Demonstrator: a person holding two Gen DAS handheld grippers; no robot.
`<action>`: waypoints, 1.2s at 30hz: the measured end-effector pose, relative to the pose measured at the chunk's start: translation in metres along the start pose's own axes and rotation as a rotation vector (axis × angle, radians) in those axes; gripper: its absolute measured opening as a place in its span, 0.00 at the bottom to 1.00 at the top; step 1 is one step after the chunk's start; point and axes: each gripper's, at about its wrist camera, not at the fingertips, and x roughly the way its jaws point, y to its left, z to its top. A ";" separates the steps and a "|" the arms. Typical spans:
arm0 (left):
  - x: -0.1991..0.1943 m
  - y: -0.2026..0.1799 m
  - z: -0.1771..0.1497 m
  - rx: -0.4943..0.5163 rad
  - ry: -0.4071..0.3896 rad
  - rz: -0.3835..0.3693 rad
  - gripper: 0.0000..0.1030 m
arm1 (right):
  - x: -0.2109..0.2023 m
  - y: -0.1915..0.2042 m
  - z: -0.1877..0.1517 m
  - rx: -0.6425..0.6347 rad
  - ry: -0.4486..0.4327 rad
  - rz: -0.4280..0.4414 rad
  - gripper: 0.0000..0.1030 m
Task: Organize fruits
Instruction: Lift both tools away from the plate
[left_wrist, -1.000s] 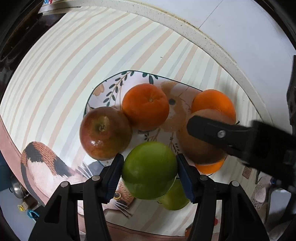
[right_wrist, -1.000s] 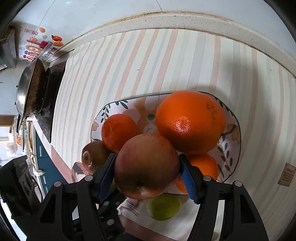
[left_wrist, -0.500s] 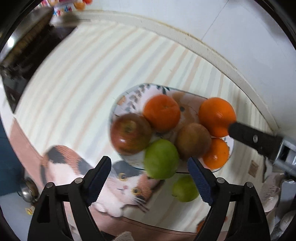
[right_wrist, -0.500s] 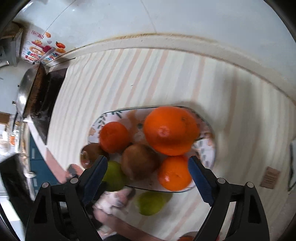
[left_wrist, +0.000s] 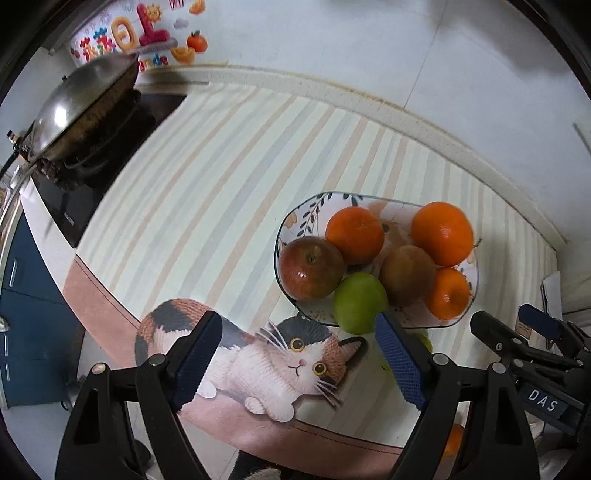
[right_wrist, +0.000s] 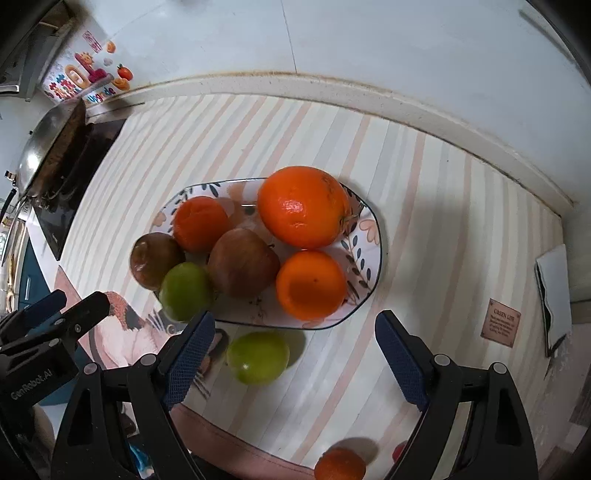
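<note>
A patterned plate (left_wrist: 295, 218) (right_wrist: 373, 221) on the striped mat holds three oranges, a red apple (left_wrist: 310, 267) (right_wrist: 155, 260), a brownish apple (left_wrist: 406, 275) (right_wrist: 242, 262) and a green apple (left_wrist: 360, 302) (right_wrist: 184, 291). A second green apple (right_wrist: 257, 357) lies on the mat just in front of the plate. My left gripper (left_wrist: 297, 332) hangs open above the cat picture, nothing between its pads. My right gripper (right_wrist: 295, 317) is open above the plate's near rim, also empty. Each gripper shows at the edge of the other's view.
A steel wok (left_wrist: 81, 107) (right_wrist: 48, 144) sits on a black stove (left_wrist: 74, 206) at the far left. One small orange (right_wrist: 340, 465) lies near the counter's front edge. A white box (right_wrist: 554, 295) and a brown label (right_wrist: 500, 323) are at the right. The wall runs behind.
Both grippers opened and let go: the left released the green apple, the right the brownish apple, both now on the plate. Both then rose and drew back from the plate.
</note>
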 end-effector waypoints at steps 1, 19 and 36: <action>-0.005 0.000 -0.001 0.008 -0.013 -0.001 0.82 | -0.006 0.002 -0.003 0.002 -0.013 0.000 0.88; -0.105 0.016 -0.040 0.108 -0.212 -0.053 0.82 | -0.123 0.031 -0.063 0.064 -0.242 -0.044 0.88; -0.133 0.009 -0.059 0.078 -0.255 -0.080 0.82 | -0.168 0.027 -0.087 0.094 -0.283 0.035 0.88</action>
